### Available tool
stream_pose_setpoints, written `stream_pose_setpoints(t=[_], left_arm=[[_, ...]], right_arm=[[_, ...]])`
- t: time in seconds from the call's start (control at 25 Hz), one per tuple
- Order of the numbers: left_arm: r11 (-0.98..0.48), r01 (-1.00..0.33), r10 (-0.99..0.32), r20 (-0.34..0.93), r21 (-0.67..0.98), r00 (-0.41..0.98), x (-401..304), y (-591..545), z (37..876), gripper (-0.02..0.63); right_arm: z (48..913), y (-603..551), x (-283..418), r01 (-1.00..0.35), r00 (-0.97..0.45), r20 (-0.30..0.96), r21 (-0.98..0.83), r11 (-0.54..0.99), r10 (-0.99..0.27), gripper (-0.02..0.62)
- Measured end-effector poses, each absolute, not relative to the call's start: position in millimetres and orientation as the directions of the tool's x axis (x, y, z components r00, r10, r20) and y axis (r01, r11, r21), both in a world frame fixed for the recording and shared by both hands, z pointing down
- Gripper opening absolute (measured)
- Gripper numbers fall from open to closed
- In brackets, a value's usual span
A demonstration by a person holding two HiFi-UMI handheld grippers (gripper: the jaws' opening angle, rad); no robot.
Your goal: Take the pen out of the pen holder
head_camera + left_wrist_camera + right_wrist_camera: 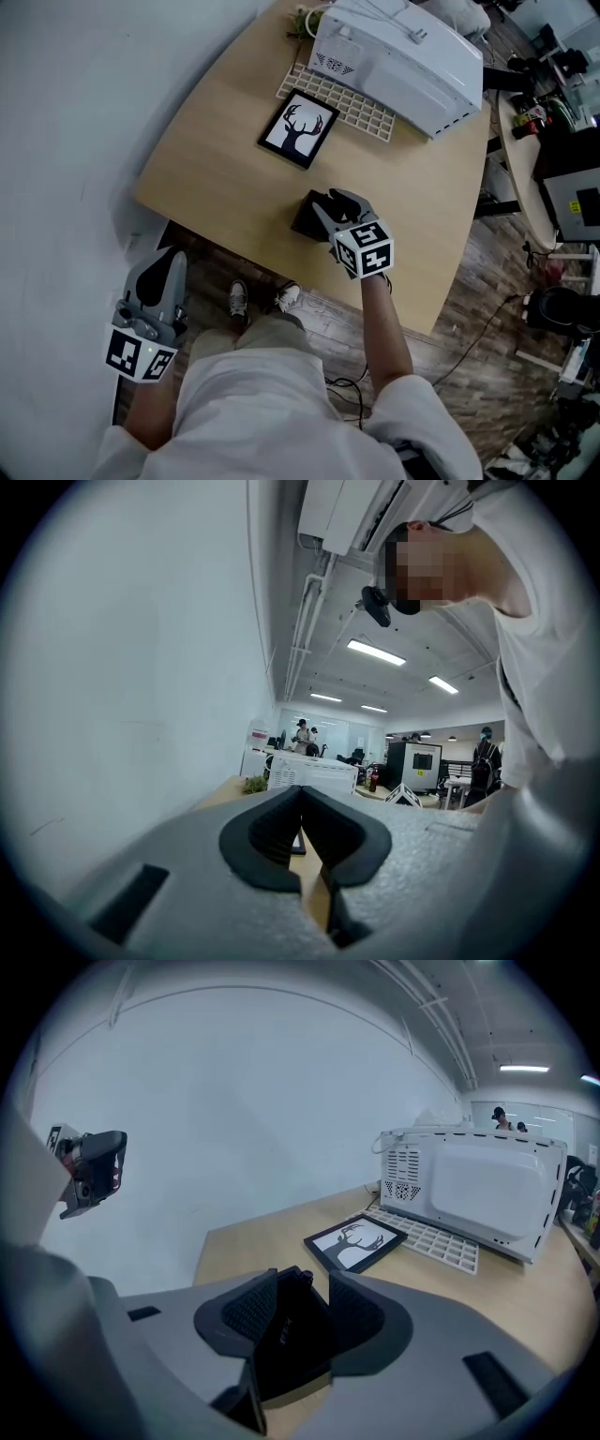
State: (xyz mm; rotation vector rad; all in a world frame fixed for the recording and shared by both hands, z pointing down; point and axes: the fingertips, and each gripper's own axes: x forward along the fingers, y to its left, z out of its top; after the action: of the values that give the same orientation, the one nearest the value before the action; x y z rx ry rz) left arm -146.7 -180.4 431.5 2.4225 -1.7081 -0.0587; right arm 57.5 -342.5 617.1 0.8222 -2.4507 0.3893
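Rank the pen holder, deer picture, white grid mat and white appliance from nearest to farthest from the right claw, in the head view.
1. pen holder, directly at the right claw, near table edge.
2. deer picture, mid-table beyond it.
3. white grid mat, behind the picture.
4. white appliance, far end of the table.

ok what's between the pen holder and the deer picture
Nothing, just bare table between the pen holder and the picture. It shows in the head view and in the right gripper view.
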Motion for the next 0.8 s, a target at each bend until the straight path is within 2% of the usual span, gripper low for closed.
stream_pose_setpoints(t=[0.4,0.8], left_arm=[[-0.376,-0.901,-0.916,0.060,0.217,0.397,-121,-178,443,0.014],[-0.390,-0.888,-0.908,0.057,0.243,0.415,-123,-180,451,0.014]], right_arm=[[619,-343,55,-0.588,-0.600,0.627,0.075,0.805,-0.497,0.110],[611,-334,48,-0.601,-0.598,0.604,0.097,0.793,-0.527,0.061]])
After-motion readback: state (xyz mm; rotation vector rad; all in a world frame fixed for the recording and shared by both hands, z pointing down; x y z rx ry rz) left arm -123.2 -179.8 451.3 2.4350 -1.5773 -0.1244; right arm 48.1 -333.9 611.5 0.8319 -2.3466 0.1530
